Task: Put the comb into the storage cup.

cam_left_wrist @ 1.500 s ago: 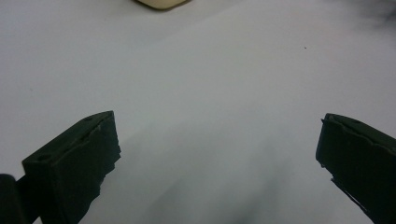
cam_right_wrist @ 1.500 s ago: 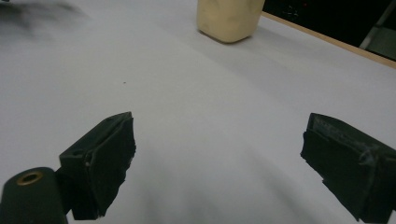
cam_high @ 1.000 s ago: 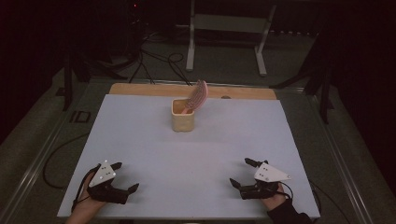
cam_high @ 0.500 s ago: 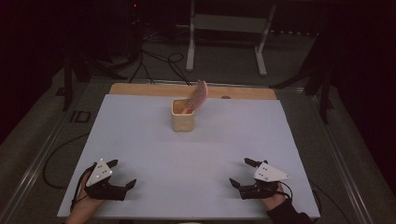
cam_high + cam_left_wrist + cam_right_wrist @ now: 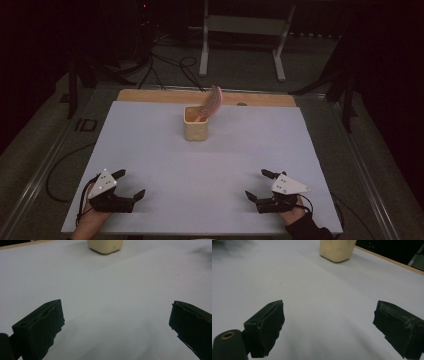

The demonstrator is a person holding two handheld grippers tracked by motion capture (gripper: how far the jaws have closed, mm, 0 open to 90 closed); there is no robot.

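A cream square cup [image 5: 196, 125] stands at the far middle of the white table [image 5: 150, 150], and a pink comb-like brush [image 5: 212, 101] leans out of it to the right. The cup's base shows in the left gripper view [image 5: 105, 245] and the right gripper view [image 5: 337, 249]. My left gripper [image 5: 131, 183] rests near the front left edge, open and empty [image 5: 116, 320]. My right gripper [image 5: 257, 184] rests near the front right edge, open with nothing between its fingers [image 5: 329, 325].
A wooden strip [image 5: 150, 95] runs along the table's far edge. Beyond it stand a metal frame [image 5: 240, 35] and loose cables [image 5: 170, 70] on the dark floor. A cable [image 5: 60, 165] trails off the left side.
My left gripper has shifted slightly and turned a little on the table. The right gripper, cup and brush have not moved.
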